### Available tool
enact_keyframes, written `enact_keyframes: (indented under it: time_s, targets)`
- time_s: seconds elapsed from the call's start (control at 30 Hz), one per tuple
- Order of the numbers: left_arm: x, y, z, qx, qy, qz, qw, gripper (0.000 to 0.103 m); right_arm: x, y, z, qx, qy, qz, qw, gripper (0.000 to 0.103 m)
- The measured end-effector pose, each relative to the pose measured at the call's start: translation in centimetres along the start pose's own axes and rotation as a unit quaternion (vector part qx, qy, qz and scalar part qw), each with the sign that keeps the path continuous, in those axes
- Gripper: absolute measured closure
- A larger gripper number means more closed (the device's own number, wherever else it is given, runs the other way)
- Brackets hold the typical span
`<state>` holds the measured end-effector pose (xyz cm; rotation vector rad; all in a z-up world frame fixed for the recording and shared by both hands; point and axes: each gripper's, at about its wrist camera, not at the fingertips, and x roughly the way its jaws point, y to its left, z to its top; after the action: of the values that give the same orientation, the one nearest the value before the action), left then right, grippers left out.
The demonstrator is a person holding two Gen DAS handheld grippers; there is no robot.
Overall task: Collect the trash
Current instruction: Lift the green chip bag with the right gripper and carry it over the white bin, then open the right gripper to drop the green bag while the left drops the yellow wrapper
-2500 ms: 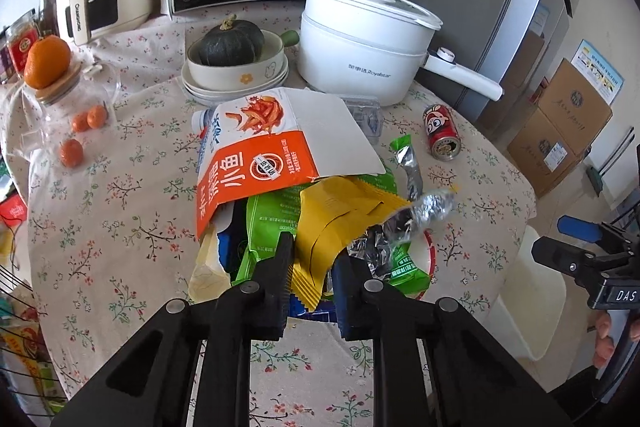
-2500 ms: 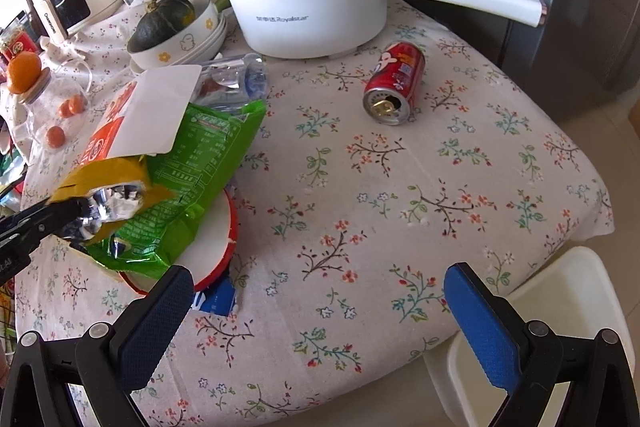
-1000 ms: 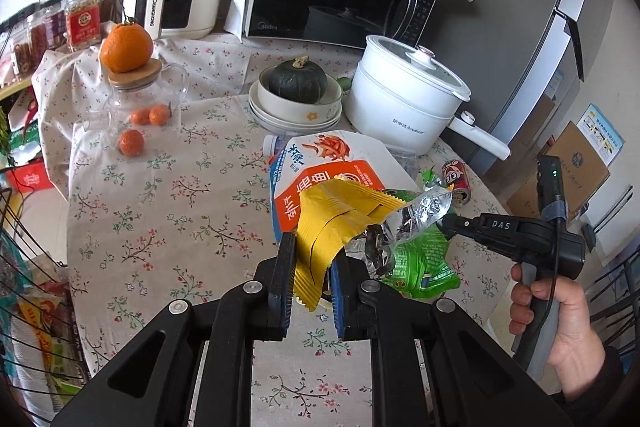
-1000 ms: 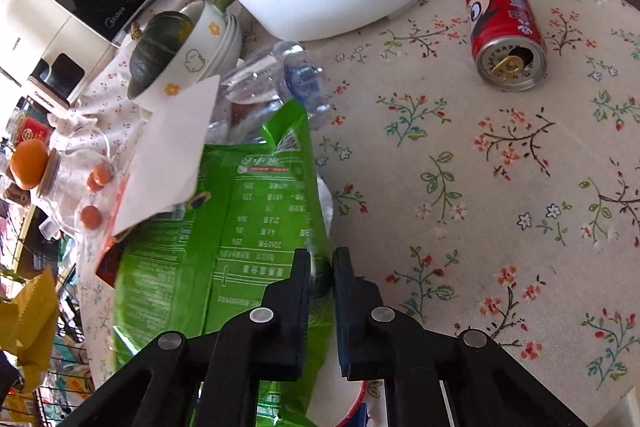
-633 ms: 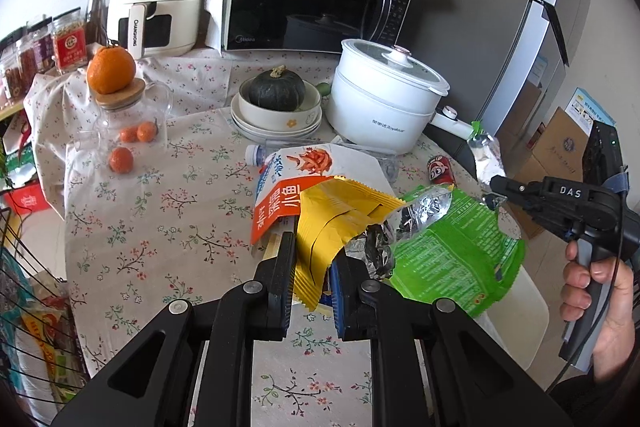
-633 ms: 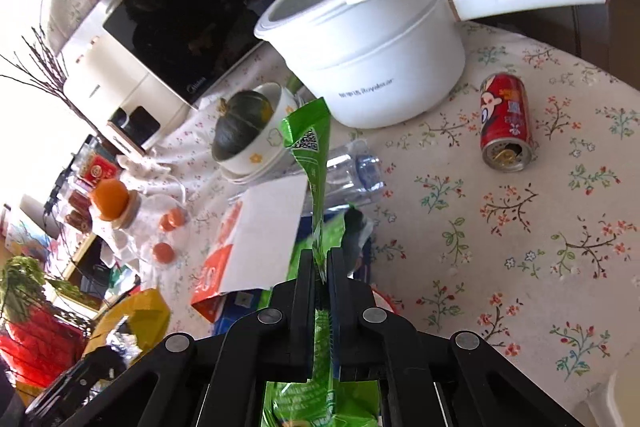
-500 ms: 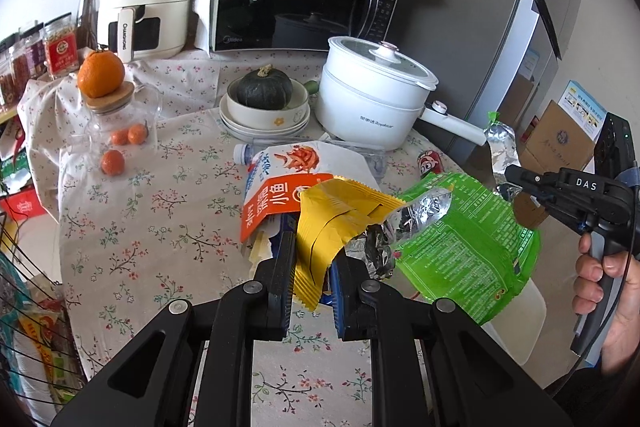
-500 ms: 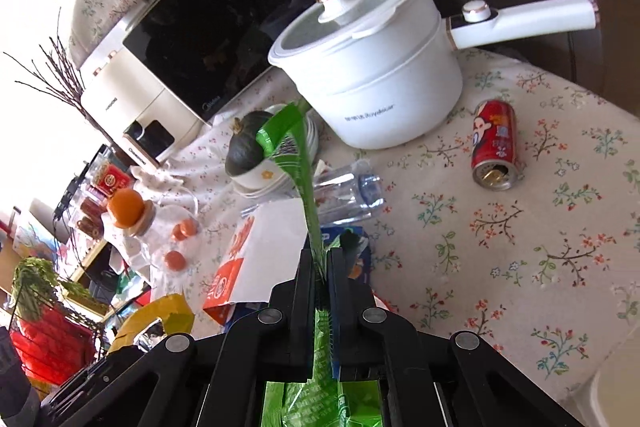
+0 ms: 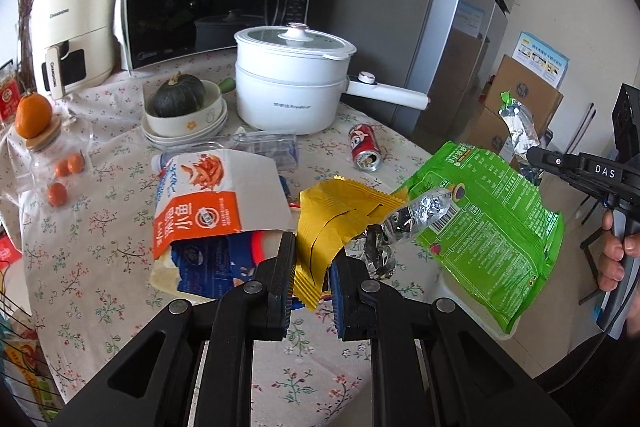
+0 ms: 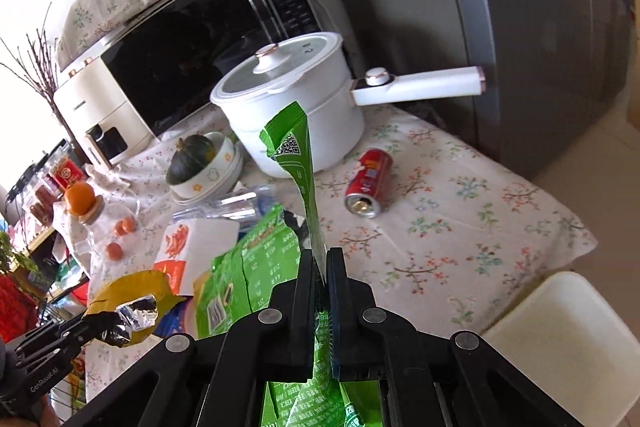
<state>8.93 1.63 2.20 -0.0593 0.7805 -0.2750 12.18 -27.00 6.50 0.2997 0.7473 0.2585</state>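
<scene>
My left gripper [image 9: 313, 261] is shut on a yellow foil snack wrapper [image 9: 340, 217] and holds it above the table; the wrapper also shows in the right wrist view [image 10: 128, 293]. My right gripper [image 10: 320, 267] is shut on a green snack bag [image 10: 298, 167], which hangs off the table's right side in the left wrist view [image 9: 492, 227]. An orange and white snack bag [image 9: 212, 199] lies on the floral tablecloth [image 9: 88, 227] over a blue wrapper [image 9: 208, 267]. A red can [image 9: 365, 149] lies on its side near a crushed clear bottle [image 9: 268, 147].
A white electric pot [image 9: 292, 79] with a long handle, a bowl with a green squash [image 9: 180, 103], a microwave [image 9: 212, 11], an air fryer [image 9: 72, 35] and a glass jar with an orange [image 9: 36, 131] stand at the back. Cardboard boxes [image 9: 516, 99] sit at the right.
My right gripper has lifted the green bag off the pile and carried it out to the right, past the table edge. My left gripper still holds the yellow wrapper.
</scene>
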Motion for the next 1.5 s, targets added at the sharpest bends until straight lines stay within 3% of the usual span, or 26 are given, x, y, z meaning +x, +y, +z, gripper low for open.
enact_keyframes:
  time_s: [0.17,0.33,0.83,1.33,1.4,1.5]
  targets:
    - [1.4,-3.8,-0.4,0.031,0.008,-0.017,0.9994,0.087,-2.4,-4.0,-0.6,0.018,-0.01,-0.037,0.999,0.099]
    - [3.0,-8.0,-1.5,0.073,0.023,-0.031,0.9966,0.087,-3.7,-7.9,-1.4,0.016,-0.011,-0.103,0.995,0.099]
    - [8.8,-17.9,-5.3,0.171,0.072,-0.062,0.9807,0.086,-3.8,-18.4,-5.9,0.032,0.051,-0.217,0.974,0.099]
    - [16.0,-24.9,-7.3,0.227,0.086,-0.083,0.9666,0.085,-3.6,-22.9,-7.8,0.069,0.091,-0.243,0.963,0.098]
    - [16.7,-25.3,-7.3,0.232,0.091,-0.084,0.9648,0.082,-3.5,-23.2,-7.8,0.072,0.092,-0.245,0.963,0.098]
    - [17.2,-25.8,-7.4,0.237,0.1,-0.075,0.9634,0.052,-3.5,-23.5,-7.7,0.076,0.092,-0.246,0.962,0.098]
